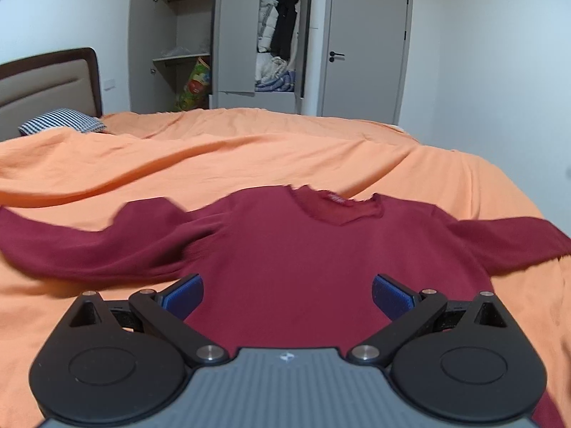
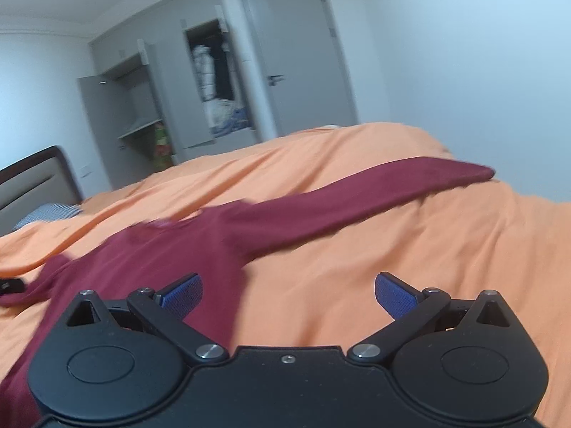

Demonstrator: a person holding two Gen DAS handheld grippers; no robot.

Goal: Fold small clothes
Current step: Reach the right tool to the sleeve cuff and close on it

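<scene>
Maroon sweater (image 1: 285, 249): hem hidden behind left gripper (image 1: 287, 294) body; left sleeve cut off at the frame edge. In the right wrist view: blurred, lower body hidden behind right gripper (image 2: 288, 294). Small black object (image 2: 10, 284) at that view's left edge: cut off, unidentifiable. Wardrobe (image 1: 274, 42) contents: too small to itemise. Checked pillow (image 1: 62, 121): partly hidden by orange cover (image 1: 249, 153).

Evenly, softly lit; no hard shadows. Motion-blurred throughout the right view; bowed and dark-cornered at fisheye edges.
</scene>
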